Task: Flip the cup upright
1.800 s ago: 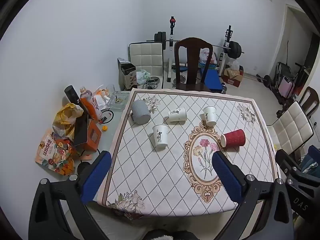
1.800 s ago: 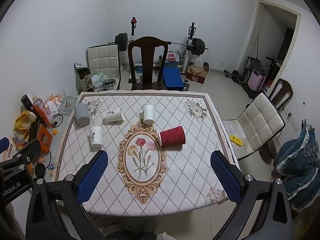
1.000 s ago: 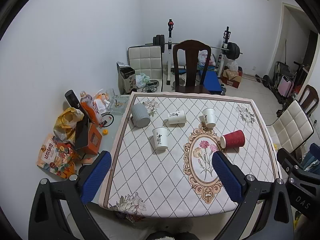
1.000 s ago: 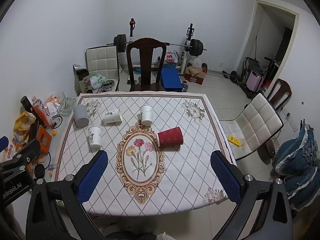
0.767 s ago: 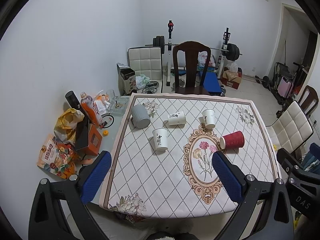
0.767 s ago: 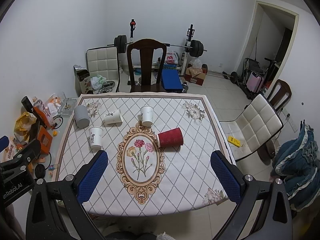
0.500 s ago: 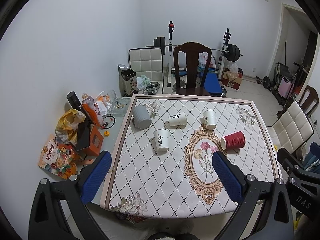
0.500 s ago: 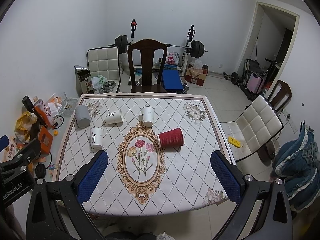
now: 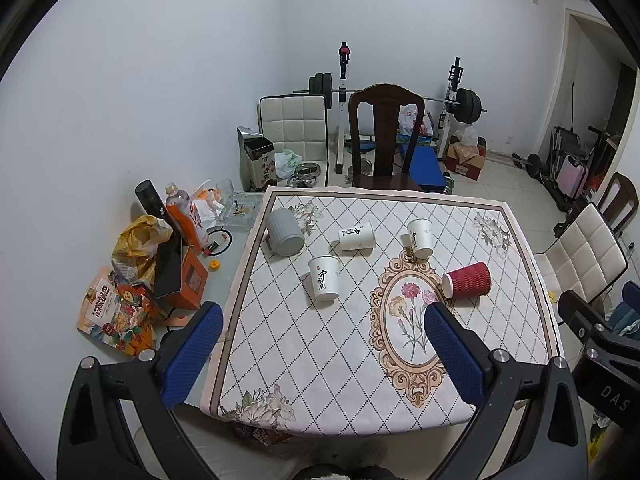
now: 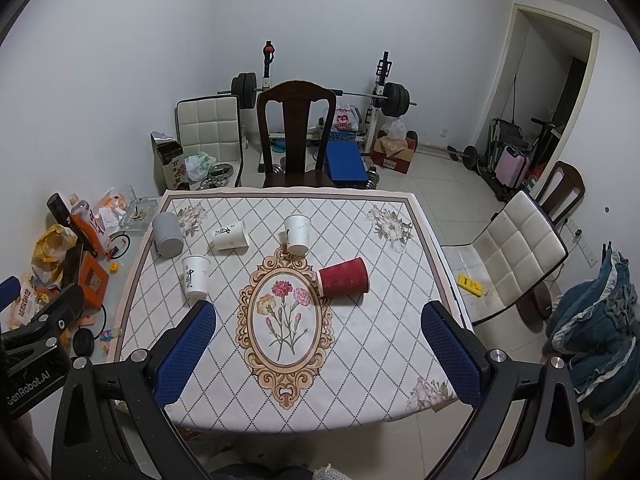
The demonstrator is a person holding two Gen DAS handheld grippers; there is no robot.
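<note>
A: Spare room, weight rack (image 9: 344,92) at the back wall, patterned table (image 9: 288,360) in front. Which step?

B: Approach, pre-grasp. No contact with any cup yet. Left gripper (image 9: 321,314) spread wide, empty, hanging over the near table edge. Right gripper (image 10: 318,314) likewise spread and empty, well short of the cups.

A: Layout, left to right?

B: Snack bags (image 9: 116,312) and a bottle (image 9: 182,216) off the table's left side. Then grey cup (image 9: 284,233) near the far-left corner, apparently tipped or inverted. Printed white cup (image 9: 323,279) standing to its right and nearer; cannot tell if mouth up or down. Second white cup (image 9: 357,236) flat on its side just behind. Third white cup (image 9: 420,237) standing at the top of the floral medallion (image 9: 412,320). Red cup (image 9: 467,280) on its side just right of the medallion, apart from the rest.

A: Target?

B: Probably the red cup: clearly toppled, on the right gripper's side, open cloth around it. Side-lying white cup also a candidate.

A: Next move?

B: Bring the right gripper down and forward, line the fingers across the ribbed wall, close gently. Paper wall, so likely to crush or roll off. Then rotate to vertical, mouth up, set down on the cloth. Seemingly wider end to the right; worth confirming closer in.
</note>
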